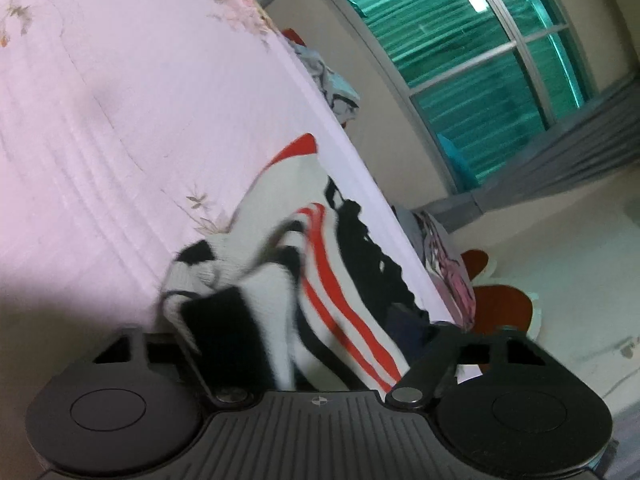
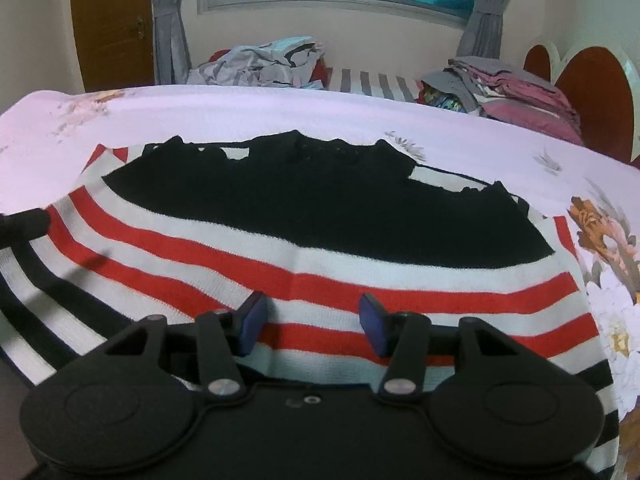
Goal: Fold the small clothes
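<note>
Here the right gripper hangs with fingers apart, gripping nothing, above the striped sweater spread on the bed. At nine o'clock, the left gripper has sweater cloth between its fingers; their hold is unclear.

A knitted garment lies spread flat on the pink floral bedsheet, its upper part solid black with a scalloped, lacy edge and its lower part banded in white, red and black stripes. In the left wrist view one striped end is bunched and lifted, rumpled into folds near the bed's edge.
</note>
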